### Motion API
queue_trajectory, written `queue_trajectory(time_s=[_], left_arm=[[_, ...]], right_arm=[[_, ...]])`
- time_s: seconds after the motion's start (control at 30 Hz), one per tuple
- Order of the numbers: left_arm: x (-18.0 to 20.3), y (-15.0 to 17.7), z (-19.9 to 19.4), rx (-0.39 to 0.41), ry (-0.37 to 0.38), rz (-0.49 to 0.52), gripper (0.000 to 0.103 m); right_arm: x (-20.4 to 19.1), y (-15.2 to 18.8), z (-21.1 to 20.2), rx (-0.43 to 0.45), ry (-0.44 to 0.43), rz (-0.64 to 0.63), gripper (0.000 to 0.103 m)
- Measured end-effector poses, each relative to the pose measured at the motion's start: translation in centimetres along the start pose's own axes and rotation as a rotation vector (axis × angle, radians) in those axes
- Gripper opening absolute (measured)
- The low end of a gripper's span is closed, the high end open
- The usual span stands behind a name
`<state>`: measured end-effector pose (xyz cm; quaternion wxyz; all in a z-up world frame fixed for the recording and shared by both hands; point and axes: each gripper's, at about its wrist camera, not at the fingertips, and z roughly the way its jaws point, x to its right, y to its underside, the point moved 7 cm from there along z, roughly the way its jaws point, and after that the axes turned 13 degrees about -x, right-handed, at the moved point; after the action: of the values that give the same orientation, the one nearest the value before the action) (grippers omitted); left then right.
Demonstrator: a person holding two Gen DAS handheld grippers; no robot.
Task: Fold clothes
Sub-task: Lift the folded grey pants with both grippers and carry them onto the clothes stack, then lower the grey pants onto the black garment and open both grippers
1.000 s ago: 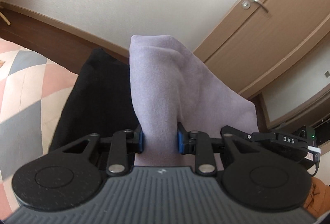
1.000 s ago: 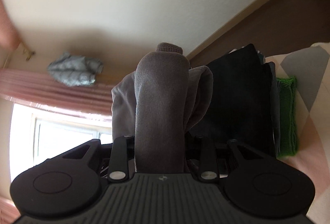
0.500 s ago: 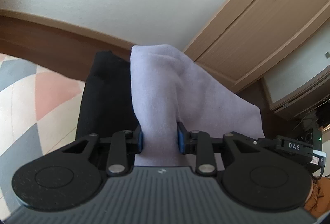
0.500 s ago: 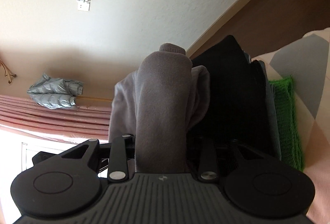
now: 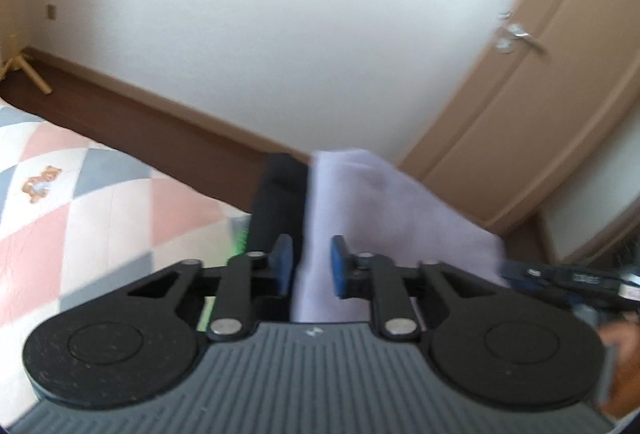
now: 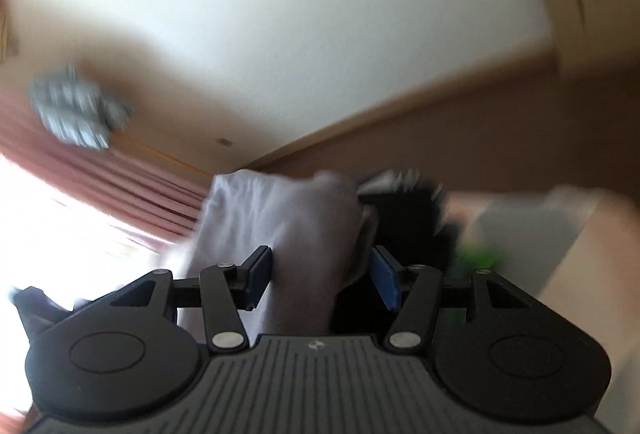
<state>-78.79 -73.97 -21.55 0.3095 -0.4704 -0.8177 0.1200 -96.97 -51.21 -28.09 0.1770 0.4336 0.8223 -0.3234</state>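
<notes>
Lavender fleece, a pale garment (image 5: 384,210), runs up from between our left claw (image 5: 308,266) toward 12 and spills off to 3 o'clock. Our left blue pads (image 5: 339,266) stand apart, a dark gap showing at the 9 o'clock pad, so the cloth lies loose between them. Our right claw (image 6: 322,278) is spread wide; the garment (image 6: 288,234) touches its 9 o'clock pad and clears the 3 o'clock one. A black folded pile (image 5: 278,206) sits just beside the fleece at 11, on the patchwork quilt (image 5: 100,202). Both views are blurred
</notes>
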Motion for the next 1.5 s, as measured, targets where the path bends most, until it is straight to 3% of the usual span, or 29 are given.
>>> queue_trajectory(time_s=[0.1,0.2,0.3,0.37,0.5,0.6,0.73,0.83,0.9,0.97,1.07,1.3,1.4,1.5], left_arm=[[2.4,3.4,-0.8,0.003,0.043,0.099,0.011],[2.1,5.2,1.3,-0.043,-0.014,0.098,0.011],[0.7,5.7,3.7,-0.071,-0.086,0.073,0.004],[-0.1,6.0,4.9,-0.088,-0.091,0.065,0.003],[-1.7,6.2,5.7,-0.101,-0.050,0.019,0.003],[-0.3,6.0,3.9,-0.087,-0.079,0.049,0.002],[2.4,3.4,0.4,0.011,-0.068,0.124,0.003],[3.5,0.4,0.6,0.050,-0.065,0.167,0.003],[4.0,-1.7,2.5,0.052,-0.069,0.187,0.004],[3.9,-3.6,4.8,0.046,-0.072,0.173,0.005],[2.9,-5.6,8.3,0.030,-0.093,0.114,0.005],[0.2,-6.7,15.1,-0.048,-0.184,0.073,0.005],[-0.6,-6.6,14.5,-0.029,-0.172,0.050,0.004],[-0.1,-6.2,11.5,0.013,-0.189,0.060,0.004]], right_arm=[[-3.8,1.9,-2.0,0.041,0.124,-0.343,0.057],[-7.2,4.9,-1.6,0.051,0.148,-0.658,0.056],[-7.5,6.9,1.0,-0.005,0.216,-0.811,0.053],[-6.0,7.1,2.8,-0.056,0.239,-0.815,0.053],[-3.3,6.7,3.9,-0.114,0.156,-0.710,0.058],[-3.8,5.6,3.5,-0.163,0.120,-0.630,0.060],[-4.6,4.2,0.2,-0.099,0.126,-0.633,0.060],[-5.6,2.3,-1.3,-0.017,0.118,-0.626,0.060],[-6.2,0.9,-1.5,0.039,0.111,-0.624,0.056],[-6.5,-0.4,-0.1,0.054,0.101,-0.618,0.035],[-5.0,-1.1,2.6,0.036,0.109,-0.578,0.026],[-2.0,-0.6,5.1,0.006,0.120,-0.549,0.025],[-1.9,-1.2,5.2,-0.012,0.098,-0.537,0.024],[-2.3,-2.1,4.4,-0.024,0.067,-0.504,0.024]])
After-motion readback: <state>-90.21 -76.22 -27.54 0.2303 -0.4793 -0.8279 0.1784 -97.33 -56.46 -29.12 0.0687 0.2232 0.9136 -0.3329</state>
